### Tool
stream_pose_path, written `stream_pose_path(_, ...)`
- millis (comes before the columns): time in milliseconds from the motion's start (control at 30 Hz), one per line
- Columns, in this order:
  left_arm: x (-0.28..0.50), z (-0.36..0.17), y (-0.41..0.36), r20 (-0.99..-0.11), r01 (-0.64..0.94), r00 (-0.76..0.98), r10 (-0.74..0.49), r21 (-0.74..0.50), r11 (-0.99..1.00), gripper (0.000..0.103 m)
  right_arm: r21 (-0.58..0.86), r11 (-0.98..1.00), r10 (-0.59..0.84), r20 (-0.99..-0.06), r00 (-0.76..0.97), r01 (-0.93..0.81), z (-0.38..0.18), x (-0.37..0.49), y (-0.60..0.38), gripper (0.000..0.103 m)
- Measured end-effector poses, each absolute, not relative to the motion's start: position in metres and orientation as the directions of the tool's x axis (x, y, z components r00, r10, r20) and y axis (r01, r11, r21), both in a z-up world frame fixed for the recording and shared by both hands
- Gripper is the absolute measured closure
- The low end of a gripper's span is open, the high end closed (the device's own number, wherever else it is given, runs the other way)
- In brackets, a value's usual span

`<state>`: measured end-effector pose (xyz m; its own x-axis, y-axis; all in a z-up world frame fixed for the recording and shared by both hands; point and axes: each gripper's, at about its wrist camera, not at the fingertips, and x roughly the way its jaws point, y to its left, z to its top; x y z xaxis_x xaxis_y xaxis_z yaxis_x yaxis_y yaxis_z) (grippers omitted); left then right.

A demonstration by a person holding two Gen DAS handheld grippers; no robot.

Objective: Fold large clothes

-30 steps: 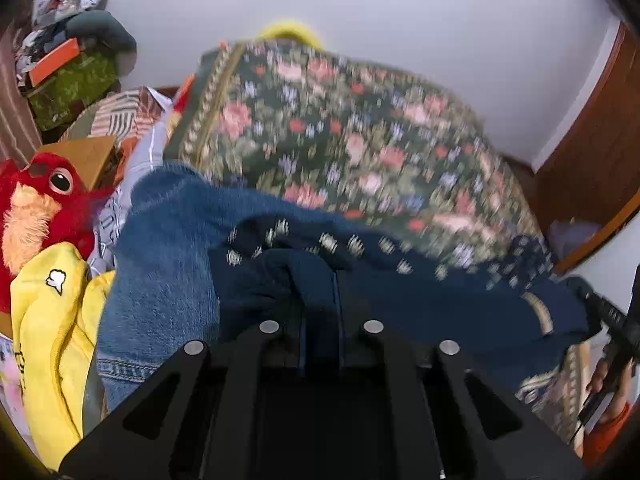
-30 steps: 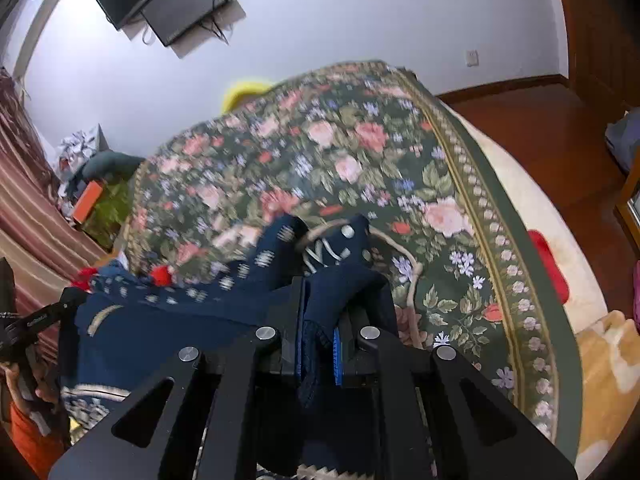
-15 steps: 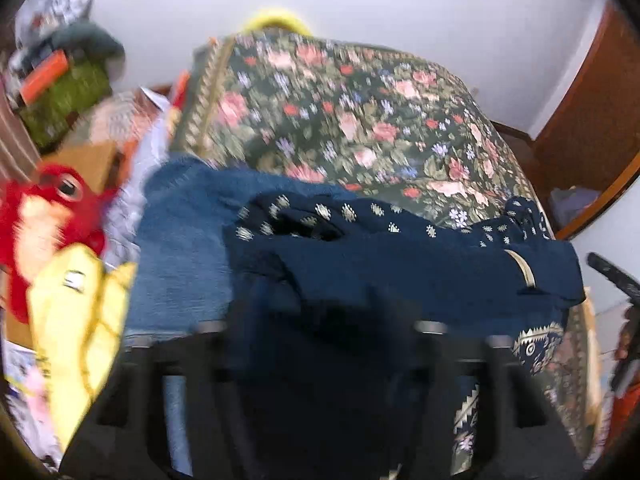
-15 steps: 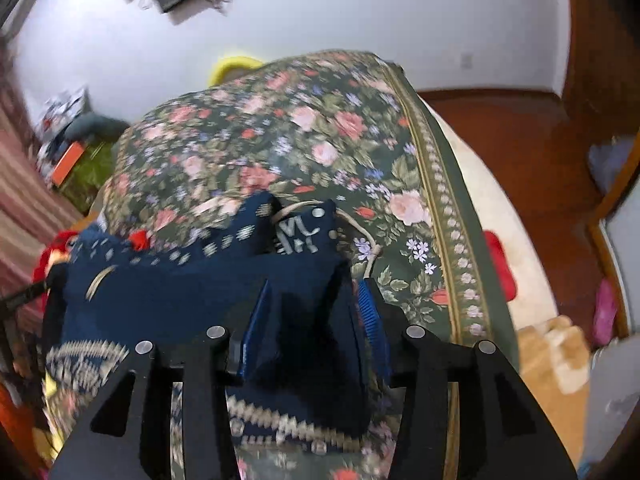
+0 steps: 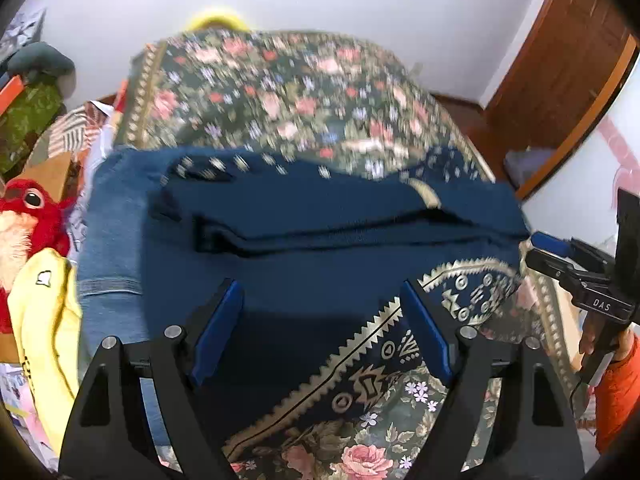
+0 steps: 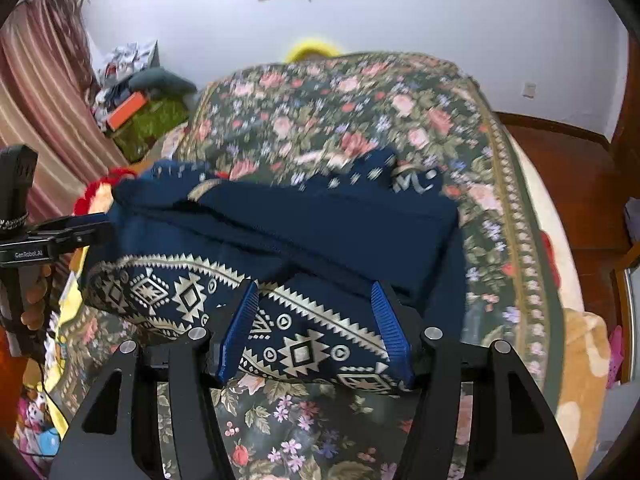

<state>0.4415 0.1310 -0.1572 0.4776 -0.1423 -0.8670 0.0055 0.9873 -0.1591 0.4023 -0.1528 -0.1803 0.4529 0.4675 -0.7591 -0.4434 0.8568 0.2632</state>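
Note:
A dark navy garment with a white geometric band lies folded on the floral bedspread; it also shows in the right wrist view. My left gripper is open and empty just above the garment's near edge, blue pads apart. My right gripper is open and empty over the patterned band. Each gripper appears at the edge of the other's view, the right gripper and the left gripper.
Blue jeans lie left of the garment. A red plush toy and yellow cloth sit at the bed's left edge. Clutter is piled by the curtain. Wooden floor and a door lie to the right.
Both grippers let go of the navy garment and opened wide. The garment dropped flat onto the bedspread, folded over, and both grippers pulled back toward its near edge.

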Motion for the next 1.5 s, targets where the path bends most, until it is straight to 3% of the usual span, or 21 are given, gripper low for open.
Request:
stream_pose_path(300, 0.495, -0.186, 0.135, -0.897, 0.015, 0.420, -0.139, -0.147, 0.989, 0.019, 0.309, 0.885, 0.437, -0.809, 0.393, -0.349, -0.220, 0.457, -0.142, 0.048)
stream_pose_path(533, 0.543, -0.171, 0.172, -0.894, -0.077, 0.439, -0.093, -0.140, 0.987, 0.019, 0.314, 0.926, 0.378, -0.766, 0.519, -0.210, -0.191, 0.506, -0.151, 0.048)
stream_pose_path(667, 0.545, -0.144, 0.192, -0.842, -0.163, 0.540, 0.010, -0.093, 0.982, 0.019, 0.296, 0.930, 0.367, -0.706, 0.606, -0.217, -0.162, 0.502, -0.148, 0.048)
stream_pose_path(800, 0.532, -0.135, 0.198, -0.825, -0.173, 0.564, 0.021, -0.094, 0.980, 0.019, 0.262, 0.928, 0.372, -0.640, 0.672, -0.264, -0.137, 0.483, -0.143, 0.048)
stream_pose_path(1200, 0.458, -0.152, 0.123, -0.829, 0.058, 0.560, -0.007, 0.031, 0.998, 0.019, 0.278, 0.822, 0.524, -0.709, 0.471, -0.497, -0.165, 0.418, -0.092, 0.048)
stream_pose_path(1500, 0.415, -0.184, 0.118, -0.827, 0.088, 0.561, -0.021, 0.035, 0.996, 0.019, 0.311, 0.841, 0.488, -0.790, 0.372, -0.442, -0.217, 0.413, -0.119, 0.048)
